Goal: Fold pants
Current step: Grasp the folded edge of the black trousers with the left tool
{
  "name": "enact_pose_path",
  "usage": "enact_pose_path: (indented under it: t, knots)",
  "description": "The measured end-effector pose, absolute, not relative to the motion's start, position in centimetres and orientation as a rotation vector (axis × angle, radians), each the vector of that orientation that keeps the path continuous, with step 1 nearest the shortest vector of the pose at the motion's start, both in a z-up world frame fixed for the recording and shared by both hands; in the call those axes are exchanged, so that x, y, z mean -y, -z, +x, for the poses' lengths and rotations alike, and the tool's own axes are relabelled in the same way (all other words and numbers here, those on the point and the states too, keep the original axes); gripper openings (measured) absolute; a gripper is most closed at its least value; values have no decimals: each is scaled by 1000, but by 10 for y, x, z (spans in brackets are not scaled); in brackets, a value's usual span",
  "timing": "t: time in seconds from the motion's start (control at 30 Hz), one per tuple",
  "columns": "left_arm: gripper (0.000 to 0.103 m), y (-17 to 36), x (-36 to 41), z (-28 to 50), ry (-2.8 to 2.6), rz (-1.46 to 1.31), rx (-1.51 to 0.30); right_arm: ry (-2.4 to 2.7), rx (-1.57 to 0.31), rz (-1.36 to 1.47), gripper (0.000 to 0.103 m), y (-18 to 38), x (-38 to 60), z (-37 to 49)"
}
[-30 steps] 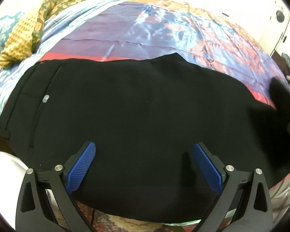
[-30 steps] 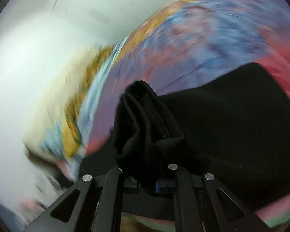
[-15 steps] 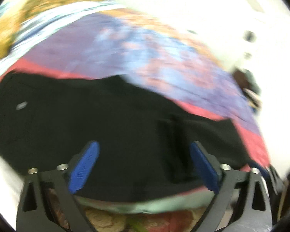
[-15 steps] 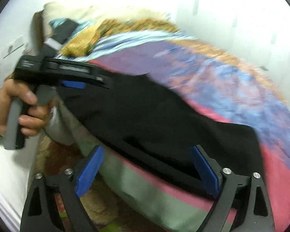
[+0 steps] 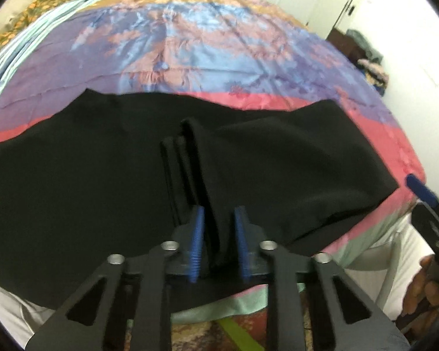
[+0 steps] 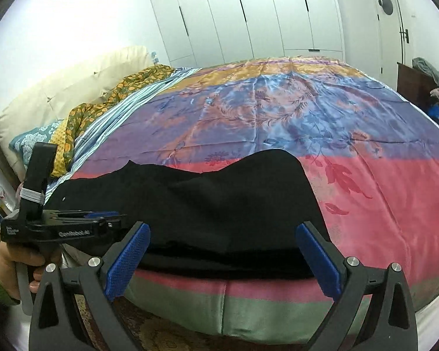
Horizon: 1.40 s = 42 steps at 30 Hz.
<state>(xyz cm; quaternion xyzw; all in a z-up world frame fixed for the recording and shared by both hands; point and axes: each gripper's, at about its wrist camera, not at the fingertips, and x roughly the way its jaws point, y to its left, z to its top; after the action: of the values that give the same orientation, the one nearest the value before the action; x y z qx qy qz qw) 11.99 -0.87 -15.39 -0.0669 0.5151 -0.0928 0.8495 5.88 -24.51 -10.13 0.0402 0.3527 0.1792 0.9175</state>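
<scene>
Black pants (image 5: pixel 73 175) lie along the near edge of a bed with a colourful satin cover (image 5: pixel 205 44). My left gripper (image 5: pixel 218 242) is shut on a bunched fold of the pants cloth at the near edge, and the pinched ridge rises ahead of the pads. In the right wrist view the pants (image 6: pixel 219 204) lie folded over themselves, and my right gripper (image 6: pixel 222 259) is open and empty just in front of their near edge. The left gripper (image 6: pixel 102 218) shows there from the side at the left, held by a hand.
Pillows (image 6: pixel 73 87) and a patterned cloth (image 6: pixel 108 102) lie at the head of the bed. White wardrobe doors (image 6: pixel 248 14) stand behind. A dark cabinet with clothes (image 6: pixel 418 84) is at the right. A patterned rug (image 6: pixel 161 339) lies below the bed edge.
My right gripper let go of the pants bundle and opened, now in front of the bed edge. My left gripper moved right and shut on a fold of the pants.
</scene>
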Motion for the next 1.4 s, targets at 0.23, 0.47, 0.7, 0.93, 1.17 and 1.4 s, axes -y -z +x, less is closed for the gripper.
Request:
enact_pose_path:
  t: [0.23,0.47,0.7,0.93,1.17,1.4]
  knots:
    - [2,139,-10,106,157,-191,-1034,-361,-668,55,99,94,245,47]
    - [16,155,-16,109,147,-168,-1082,-368,-724,68,99,104,242,57]
    - [70,149,-43,107,145,-294,-1061,-355,-724,93,99,106,248,58]
    - [55,174,-11,125,178,-213,-1199,-349,-720,102,99,107,250,58]
    - [11,148,-1,129,178,-178,-1139,-306,-720,155,99,110,265,64]
    - [12,123,-52,112,130,-153,-1051,-255,-687,211,99,104,285,64]
